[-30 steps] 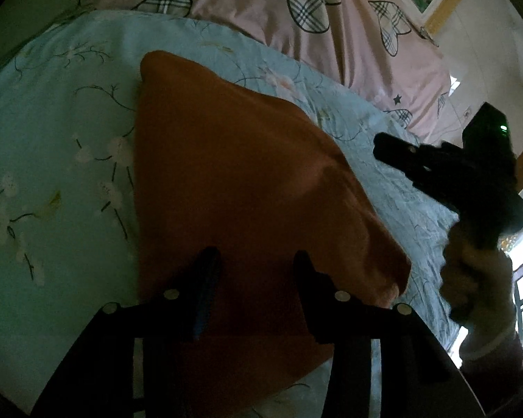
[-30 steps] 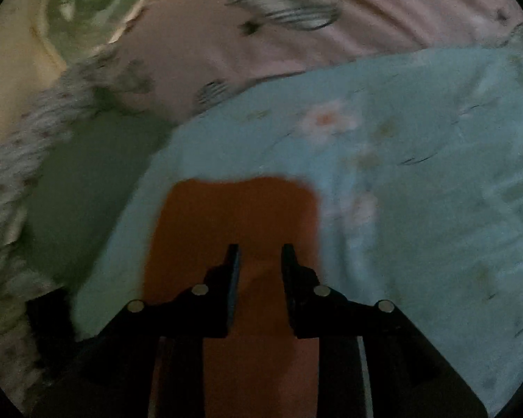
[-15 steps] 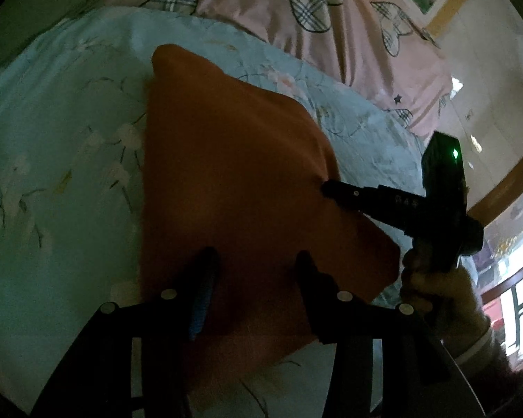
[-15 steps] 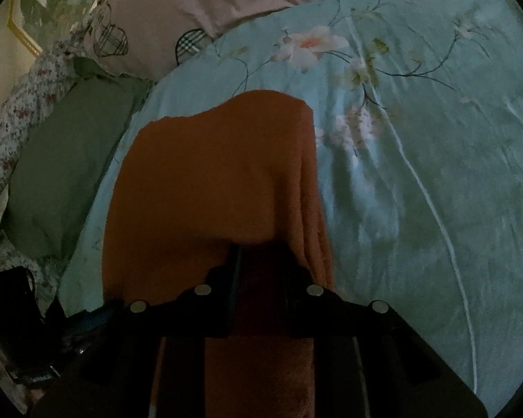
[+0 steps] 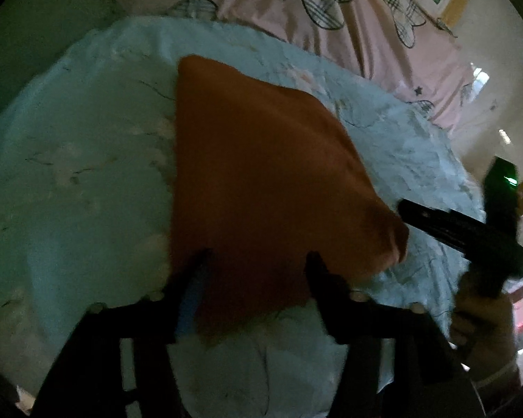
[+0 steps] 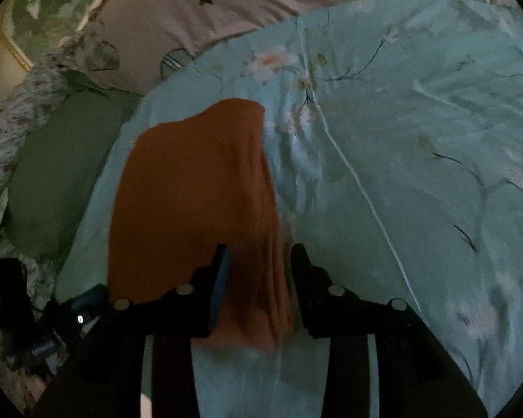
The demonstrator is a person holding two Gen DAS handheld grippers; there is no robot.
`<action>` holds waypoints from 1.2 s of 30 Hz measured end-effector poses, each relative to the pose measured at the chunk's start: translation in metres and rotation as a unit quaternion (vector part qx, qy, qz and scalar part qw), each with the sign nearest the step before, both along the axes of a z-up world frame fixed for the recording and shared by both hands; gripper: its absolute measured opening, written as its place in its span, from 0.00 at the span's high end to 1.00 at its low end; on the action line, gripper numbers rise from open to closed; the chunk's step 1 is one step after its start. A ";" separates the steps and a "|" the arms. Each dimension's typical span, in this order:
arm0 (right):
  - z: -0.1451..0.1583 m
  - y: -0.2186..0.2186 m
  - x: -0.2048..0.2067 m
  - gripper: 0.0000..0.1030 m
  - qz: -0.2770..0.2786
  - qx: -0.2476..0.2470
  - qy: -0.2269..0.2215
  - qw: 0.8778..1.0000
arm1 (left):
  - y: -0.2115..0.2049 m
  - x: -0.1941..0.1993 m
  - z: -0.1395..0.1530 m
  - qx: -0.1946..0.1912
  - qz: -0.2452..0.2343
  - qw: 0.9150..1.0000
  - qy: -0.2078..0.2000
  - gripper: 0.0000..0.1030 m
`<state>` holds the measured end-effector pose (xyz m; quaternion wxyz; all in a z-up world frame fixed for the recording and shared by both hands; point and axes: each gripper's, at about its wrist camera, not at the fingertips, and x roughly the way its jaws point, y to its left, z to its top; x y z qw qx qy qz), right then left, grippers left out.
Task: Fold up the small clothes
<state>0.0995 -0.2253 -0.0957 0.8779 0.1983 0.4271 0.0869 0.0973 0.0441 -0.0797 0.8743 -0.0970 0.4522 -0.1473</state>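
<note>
you're working the orange cloth, lying flat on the blue bedspread | left gripper and right gripper both gaping, near hem sitting between each pair of jaws | looking soft, light, floppy, so pinch corners

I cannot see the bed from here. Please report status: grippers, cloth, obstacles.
Left gripper open, over orange cloth. Right gripper open, straddling the cloth's folded edge. Cloth flat on blue floral sheet. Nothing in the way.

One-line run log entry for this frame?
phase: folding | orange cloth flat on blue bedspread | left gripper open | right gripper open
</note>
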 end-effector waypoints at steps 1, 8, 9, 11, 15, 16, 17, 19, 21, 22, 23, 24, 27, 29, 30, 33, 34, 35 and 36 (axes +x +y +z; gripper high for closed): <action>0.004 0.000 -0.009 0.62 0.003 -0.002 -0.005 1.000 | 0.002 -0.006 0.003 0.005 0.007 1.000 -0.004 0.32; 0.022 0.000 -0.061 0.52 0.020 -0.010 -0.036 0.999 | 0.016 -0.054 0.015 0.061 0.047 0.997 -0.022 0.20; 0.023 0.002 -0.067 0.51 0.023 -0.014 -0.038 0.999 | 0.017 -0.060 0.014 0.072 0.050 0.996 -0.023 0.20; 0.024 0.005 -0.078 0.50 0.033 -0.023 -0.039 0.998 | 0.019 -0.074 0.013 0.097 0.053 0.994 -0.026 0.20; 0.022 0.014 -0.100 0.44 0.051 -0.039 -0.041 0.997 | 0.019 -0.090 0.009 0.127 0.053 0.990 -0.026 0.20; 0.020 0.016 -0.104 0.38 0.056 -0.043 -0.039 0.997 | 0.019 -0.094 0.009 0.133 0.050 0.989 -0.026 0.20; 0.018 0.019 -0.109 0.35 0.062 -0.047 -0.038 0.996 | 0.018 -0.095 0.010 0.139 0.048 0.989 -0.028 0.20; 0.016 0.024 -0.116 0.28 0.069 -0.055 -0.036 0.995 | 0.017 -0.102 0.010 0.152 0.043 0.987 -0.033 0.20; 0.017 0.029 -0.123 0.25 0.077 -0.063 -0.034 0.995 | 0.017 -0.108 0.010 0.163 0.041 0.985 -0.035 0.20; 0.018 0.031 -0.125 0.23 0.080 -0.064 -0.034 0.994 | 0.017 -0.111 0.012 0.166 0.040 0.985 -0.037 0.20; 0.020 0.033 -0.128 0.23 0.087 -0.064 -0.034 0.994 | 0.018 -0.114 0.015 0.168 0.039 0.984 -0.039 0.19; 0.023 0.035 -0.130 0.21 0.092 -0.066 -0.035 0.993 | 0.019 -0.116 0.019 0.171 0.040 0.984 -0.041 0.18; 0.039 0.043 -0.136 0.17 0.108 -0.087 -0.046 0.989 | 0.022 -0.115 0.033 0.171 0.043 0.983 -0.054 0.17; 0.054 0.049 -0.140 0.12 0.121 -0.100 -0.062 0.986 | 0.023 -0.116 0.045 0.168 0.045 0.983 -0.065 0.13; 0.062 0.052 -0.142 0.07 0.126 -0.107 -0.072 0.984 | 0.024 -0.116 0.049 0.169 0.047 0.982 -0.069 0.12; 0.074 0.059 -0.143 0.00 0.128 -0.132 -0.094 0.978 | 0.021 -0.112 0.057 0.180 0.049 0.979 -0.077 0.09; 0.074 0.060 -0.142 0.01 0.128 -0.137 -0.095 0.978 | 0.020 -0.109 0.057 0.184 0.047 0.979 -0.077 0.08; 0.071 0.061 -0.139 0.01 0.129 -0.140 -0.093 0.977 | 0.018 -0.106 0.056 0.187 0.047 0.978 -0.075 0.08; 0.067 0.062 -0.136 0.01 0.128 -0.140 -0.086 0.978 | 0.016 -0.103 0.052 0.193 0.046 0.978 -0.070 0.08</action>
